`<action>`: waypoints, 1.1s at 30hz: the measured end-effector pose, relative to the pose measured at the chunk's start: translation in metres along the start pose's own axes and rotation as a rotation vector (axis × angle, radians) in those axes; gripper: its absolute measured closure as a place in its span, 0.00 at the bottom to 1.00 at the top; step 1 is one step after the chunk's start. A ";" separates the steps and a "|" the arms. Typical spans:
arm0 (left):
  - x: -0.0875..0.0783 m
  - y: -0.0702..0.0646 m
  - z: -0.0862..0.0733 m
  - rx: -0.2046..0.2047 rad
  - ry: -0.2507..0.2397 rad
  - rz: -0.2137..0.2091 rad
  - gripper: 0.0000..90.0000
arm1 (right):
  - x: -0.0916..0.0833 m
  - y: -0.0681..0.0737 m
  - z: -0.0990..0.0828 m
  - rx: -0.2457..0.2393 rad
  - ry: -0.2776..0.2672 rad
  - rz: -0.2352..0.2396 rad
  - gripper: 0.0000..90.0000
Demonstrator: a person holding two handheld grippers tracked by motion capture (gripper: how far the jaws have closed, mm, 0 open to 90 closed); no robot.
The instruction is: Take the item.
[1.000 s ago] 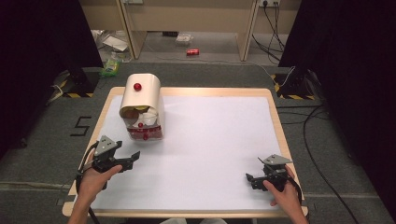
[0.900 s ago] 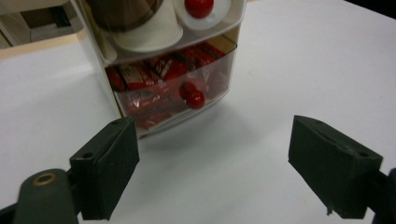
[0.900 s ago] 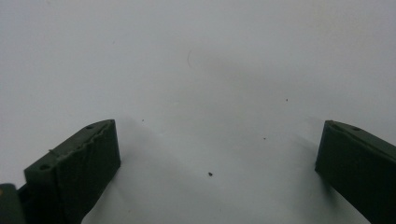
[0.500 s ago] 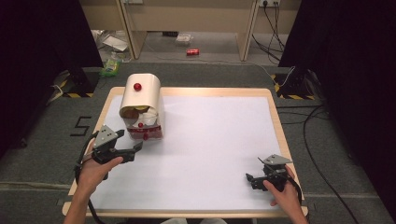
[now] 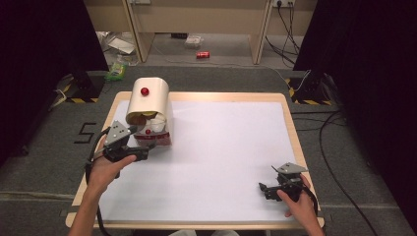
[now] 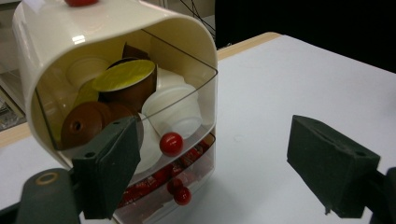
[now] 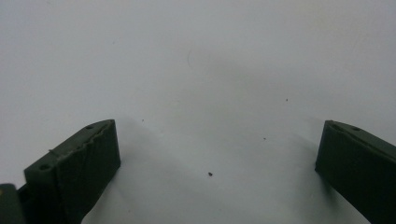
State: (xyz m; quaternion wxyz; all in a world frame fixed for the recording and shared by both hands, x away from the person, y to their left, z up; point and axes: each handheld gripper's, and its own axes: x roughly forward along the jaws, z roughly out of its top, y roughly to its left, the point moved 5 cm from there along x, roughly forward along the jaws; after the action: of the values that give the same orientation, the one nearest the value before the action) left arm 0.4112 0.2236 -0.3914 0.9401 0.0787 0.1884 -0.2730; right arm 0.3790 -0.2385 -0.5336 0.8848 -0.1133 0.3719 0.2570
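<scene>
The tabletop carries one thing, a cream drawer box full of coffee capsules, standing near its far left corner, and the left tongs are right at its front. In the left gripper view their jaws stand spread, one jaw already overlapping the clear drawer front just beside the small red knob — the likely target, I judge. The risk from here: the box looks light and top-heavy, so a jaw that bumps its face instead of straddling the knob could shove it back or tip it, and a pull without anything bracing the box could drag the whole thing rather than open a drawer. The knob is round and glossy, so a pinch set off-centre may slip off. The right tongs rest spread on the bare sheet near the right front corner, well apart from the box — too far to steady it. Compared with a second ago, the left tongs have come forward from the near left edge up to the box; the right tongs and the box have not shifted.
</scene>
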 end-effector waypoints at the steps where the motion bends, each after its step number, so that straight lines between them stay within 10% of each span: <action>1: 0.002 0.000 0.001 0.005 0.003 0.000 0.19 | 0.000 0.000 0.000 0.000 0.001 -0.001 0.00; 33: 0.032 0.003 0.008 0.059 0.144 0.000 0.17 | 0.000 0.000 0.000 0.000 0.000 0.000 0.00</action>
State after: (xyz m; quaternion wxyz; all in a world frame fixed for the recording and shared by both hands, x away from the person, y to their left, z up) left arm 0.4403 0.2091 -0.3966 0.9214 0.1257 0.2472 -0.2721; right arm 0.3790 -0.2385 -0.5337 0.8848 -0.1132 0.3720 0.2570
